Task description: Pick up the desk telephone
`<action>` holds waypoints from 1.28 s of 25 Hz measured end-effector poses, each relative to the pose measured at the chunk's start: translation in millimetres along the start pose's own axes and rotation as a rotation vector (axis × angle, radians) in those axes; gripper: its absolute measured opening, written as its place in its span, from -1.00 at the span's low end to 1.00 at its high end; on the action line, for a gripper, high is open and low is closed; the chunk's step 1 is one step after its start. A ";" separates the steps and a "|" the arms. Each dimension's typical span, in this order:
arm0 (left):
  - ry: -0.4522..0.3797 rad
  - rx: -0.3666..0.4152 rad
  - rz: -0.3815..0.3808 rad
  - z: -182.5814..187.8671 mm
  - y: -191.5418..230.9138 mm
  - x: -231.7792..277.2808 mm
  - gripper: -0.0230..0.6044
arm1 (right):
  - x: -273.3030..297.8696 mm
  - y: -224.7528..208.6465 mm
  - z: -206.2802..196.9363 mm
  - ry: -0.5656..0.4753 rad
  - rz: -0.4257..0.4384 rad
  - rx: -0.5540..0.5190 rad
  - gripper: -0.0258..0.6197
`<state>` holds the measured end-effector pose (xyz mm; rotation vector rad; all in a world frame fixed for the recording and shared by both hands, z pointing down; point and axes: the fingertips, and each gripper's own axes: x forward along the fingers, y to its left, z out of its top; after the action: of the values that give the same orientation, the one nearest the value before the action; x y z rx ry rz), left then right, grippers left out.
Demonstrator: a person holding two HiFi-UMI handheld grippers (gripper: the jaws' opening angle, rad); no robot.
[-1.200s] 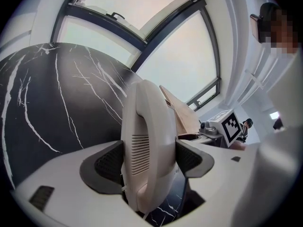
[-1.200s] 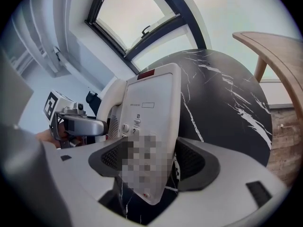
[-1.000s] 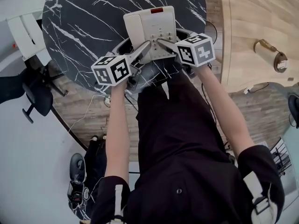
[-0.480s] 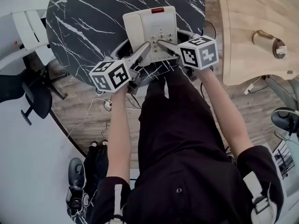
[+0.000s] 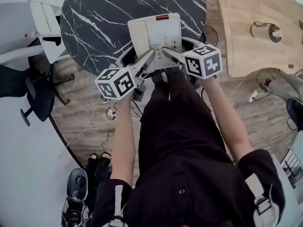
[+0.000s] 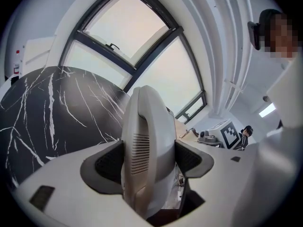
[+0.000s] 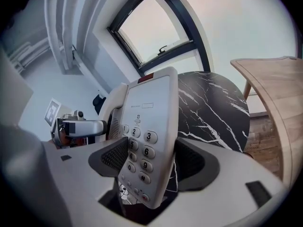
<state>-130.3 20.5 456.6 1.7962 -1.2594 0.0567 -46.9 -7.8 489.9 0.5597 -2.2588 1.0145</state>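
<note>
Telephone (image 5: 155, 34), desk type, cream plastic. Located over the near rim of black marble table (image 5: 94, 22), gripped at its near end from both sides. Judged lifted clear and tilted, going by the gripper views; not certain from above.

Hazards, as judged:
- Separation of handset (image 6: 144, 150) from base. Seated only in its cradle; liable to be pulled free by uneven lifting. Could not be told whether pinched alone or together with the base beneath.
- Pivoting or slipping of keypad body (image 7: 150, 145). Smooth, wedge-shaped, held only at the near edge, with the far end unsupported.
- Fall to wooden floor (image 5: 80, 100) if lost, given the position at the rim.

Left gripper (image 5: 149, 56): jaws closed on the handset side, dark pads pressed against both flanks. Reached forward and inward off a nearly straight forearm (image 5: 119, 141).

Right gripper (image 5: 166, 50): jaws clamped across the keypad body's near edge, at the lower keys. Angled inward toward the left gripper, tips close together but apart. Both held just ahead of the torso.
</note>
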 end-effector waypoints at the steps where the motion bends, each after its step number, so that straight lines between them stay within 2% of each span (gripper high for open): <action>1: 0.000 0.004 -0.003 -4.3 -4.4 -9.4 0.18 | -5.5 8.5 -5.2 -0.005 -0.002 -0.002 0.07; 6: -0.010 0.014 -0.017 -19.2 -21.2 -53.1 0.18 | -26.6 48.3 -22.7 -0.034 -0.013 -0.028 0.07; 11: -0.034 0.046 -0.038 -32.4 -35.4 -76.8 0.18 | -43.9 69.3 -36.7 -0.074 -0.032 -0.062 0.07; 22: -0.034 0.108 -0.108 -43.2 -64.2 -90.2 0.18 | -77.2 80.8 -52.8 -0.171 -0.083 -0.031 0.07; 32: -0.021 0.149 -0.109 -34.6 -72.5 -87.3 0.17 | -83.6 78.6 -50.1 -0.209 -0.094 0.010 0.07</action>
<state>-101.6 112.0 386.8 1.9951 -1.1962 0.0721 -14.2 90.6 419.8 0.8012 -2.3838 0.9594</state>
